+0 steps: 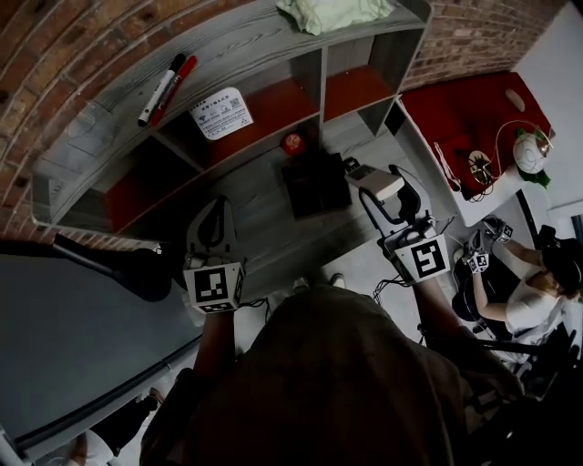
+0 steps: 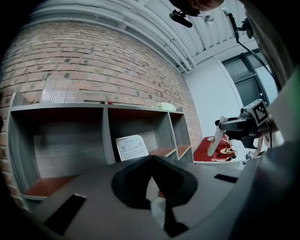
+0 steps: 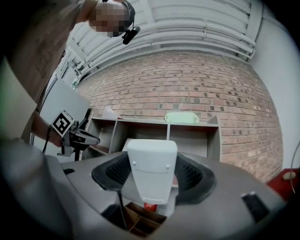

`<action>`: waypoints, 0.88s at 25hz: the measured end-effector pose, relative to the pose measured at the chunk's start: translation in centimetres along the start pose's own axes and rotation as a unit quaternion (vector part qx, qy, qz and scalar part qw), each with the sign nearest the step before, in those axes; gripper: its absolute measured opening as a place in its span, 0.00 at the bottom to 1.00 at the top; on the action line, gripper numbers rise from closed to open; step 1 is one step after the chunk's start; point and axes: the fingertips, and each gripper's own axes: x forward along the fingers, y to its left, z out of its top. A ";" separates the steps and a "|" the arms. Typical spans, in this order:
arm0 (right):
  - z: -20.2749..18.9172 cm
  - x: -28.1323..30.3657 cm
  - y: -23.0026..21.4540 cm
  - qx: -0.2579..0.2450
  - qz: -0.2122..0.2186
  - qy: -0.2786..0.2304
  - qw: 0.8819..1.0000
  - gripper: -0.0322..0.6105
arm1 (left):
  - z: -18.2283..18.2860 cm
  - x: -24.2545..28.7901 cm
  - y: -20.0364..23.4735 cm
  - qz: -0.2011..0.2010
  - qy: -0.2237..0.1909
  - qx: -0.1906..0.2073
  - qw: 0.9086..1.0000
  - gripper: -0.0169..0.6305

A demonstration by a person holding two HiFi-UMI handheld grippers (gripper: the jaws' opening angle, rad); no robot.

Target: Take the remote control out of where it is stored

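The remote control [image 1: 373, 180] is a pale grey-white slab, and my right gripper [image 1: 386, 195] is shut on it, holding it in the air just right of a dark compartment box [image 1: 314, 184] on the grey surface. In the right gripper view the remote [image 3: 152, 169] stands upright between the jaws, above the box's brown dividers [image 3: 140, 224] and a small red thing [image 3: 150, 206]. My left gripper [image 1: 213, 211] hangs to the left, in front of the shelf unit [image 1: 228, 55]; its jaws [image 2: 151, 161] meet with nothing between them. The left gripper view also shows the remote [image 2: 216, 140] off to the right.
On the shelf top lie two marker pens [image 1: 165, 87] and a green cloth [image 1: 333, 11]. A white card [image 1: 221, 113] leans in a red-floored cubby. A red-topped table [image 1: 474, 109] with small items stands at the right, beside a seated person [image 1: 533, 296].
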 end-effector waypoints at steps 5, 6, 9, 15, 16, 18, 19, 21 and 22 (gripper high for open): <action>0.9 -0.7 0.4 -0.006 0.003 -0.010 1.000 0.50 | -0.3 -0.3 -0.3 -0.004 0.009 0.004 1.000 0.04; 0.9 -0.9 0.4 -0.007 0.003 -0.010 1.000 0.50 | -0.3 -0.4 -0.4 -0.005 0.010 0.005 1.000 0.04; 0.9 -1.4 0.8 -0.009 0.006 -0.013 1.000 0.50 | -0.1 -0.4 -0.6 -0.005 0.008 0.009 1.000 0.04; 0.8 -2.7 1.5 -0.015 0.012 -0.003 1.000 0.50 | 0.4 -0.5 -1.2 -0.007 0.004 0.009 1.000 0.04; 0.9 -2.8 1.5 -0.015 0.011 -0.004 1.000 0.50 | 0.5 -0.5 -1.3 -0.008 0.002 0.009 1.000 0.04; 1.1 -3.0 1.4 -0.014 0.009 -0.007 1.000 0.50 | 0.5 -0.5 -1.5 -0.009 0.001 0.010 1.000 0.04; 1.2 -3.1 1.3 -0.013 0.008 -0.007 1.000 0.50 | 0.5 -0.6 -1.6 -0.010 0.002 0.011 1.000 0.04; 1.1 -3.4 1.3 -0.013 0.006 -0.004 1.000 0.50 | 0.4 -0.6 -1.9 -0.012 0.004 0.009 1.000 0.04; 0.9 -3.4 1.2 -0.014 0.005 0.000 1.000 0.50 | 0.4 -0.6 -2.1 -0.013 0.005 0.008 1.000 0.04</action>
